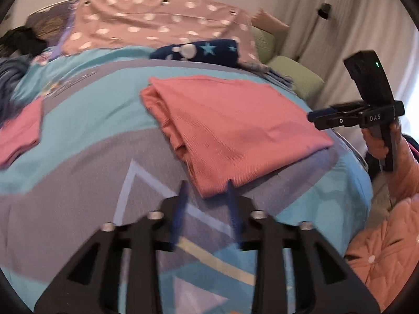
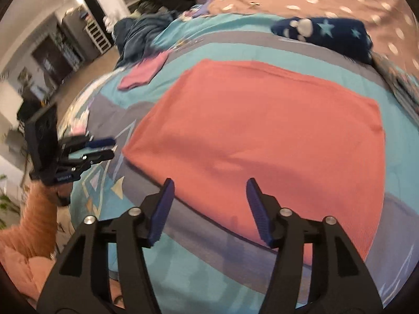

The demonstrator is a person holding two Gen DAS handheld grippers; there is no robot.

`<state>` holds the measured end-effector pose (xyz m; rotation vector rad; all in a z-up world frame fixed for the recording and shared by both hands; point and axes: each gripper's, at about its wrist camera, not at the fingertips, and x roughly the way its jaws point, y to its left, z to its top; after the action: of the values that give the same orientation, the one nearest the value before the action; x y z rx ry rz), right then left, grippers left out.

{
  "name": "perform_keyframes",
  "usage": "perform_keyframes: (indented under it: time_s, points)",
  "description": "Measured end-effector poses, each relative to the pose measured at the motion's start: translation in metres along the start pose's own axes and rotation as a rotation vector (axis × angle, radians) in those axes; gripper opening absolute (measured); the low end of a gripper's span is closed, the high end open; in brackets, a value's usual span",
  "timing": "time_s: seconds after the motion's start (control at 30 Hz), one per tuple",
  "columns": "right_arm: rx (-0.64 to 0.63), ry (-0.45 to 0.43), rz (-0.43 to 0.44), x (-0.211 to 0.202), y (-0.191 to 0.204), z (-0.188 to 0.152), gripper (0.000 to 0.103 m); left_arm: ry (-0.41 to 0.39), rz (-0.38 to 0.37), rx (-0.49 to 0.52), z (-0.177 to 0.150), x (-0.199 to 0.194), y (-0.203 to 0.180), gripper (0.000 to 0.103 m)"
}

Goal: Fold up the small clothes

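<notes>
Two grippers hover over a bed, and neither has anything in its grasp. Taking the folded salmon-pink garment (image 2: 259, 141) as the landmark, it lies flat in the middle of the teal-and-grey patterned bedspread (image 2: 209, 269), its layered fold edges showing along one side in the left wrist view. The left gripper (image 1: 207, 196) hangs just short of the garment's near corner, its blue pads parted with only bedspread between them; the frame is blurred, so I cannot tell whether a pad brushes the cloth. The right gripper (image 2: 209, 204) is poised at the garment's near edge with its jaws spread wide, nothing between the pads. In the left wrist view the right gripper appears just beyond the garment's right edge, held by a hand (image 1: 377, 144) in a peach quilted sleeve (image 1: 385, 251). Beyond the garment's far edge lies a navy cloth with pale stars (image 2: 330, 35), and past that a mauve polka-dot sheet (image 1: 157, 23). Well off to the garment's left rests a smaller pink folded piece (image 2: 144, 72), with dark blue clothing (image 2: 138, 36) heaped behind it.
</notes>
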<state>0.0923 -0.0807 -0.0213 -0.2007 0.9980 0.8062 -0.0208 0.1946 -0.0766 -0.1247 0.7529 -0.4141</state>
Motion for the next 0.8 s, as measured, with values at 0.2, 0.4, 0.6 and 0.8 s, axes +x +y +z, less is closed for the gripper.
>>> perform_keyframes:
  time_s: [0.2,0.4,0.6,0.8]
  points:
    - [0.022,0.046,-0.081,0.003,0.002,0.016,0.066,0.025,-0.21,0.049,0.017,0.032,0.026,0.054]
    - [-0.008,0.095,-0.129,0.025,0.008,0.05,0.068,0.011,-0.381,0.025,0.019,0.045,0.034,0.054]
    - [-0.079,0.146,-0.112,0.063,0.028,0.083,0.071,-0.041,-0.506,0.015,0.012,0.031,0.035,0.054]
    - [-0.112,0.175,-0.118,0.109,0.051,0.13,0.071,0.099,-0.508,-0.027,0.009,0.057,0.033,0.056]
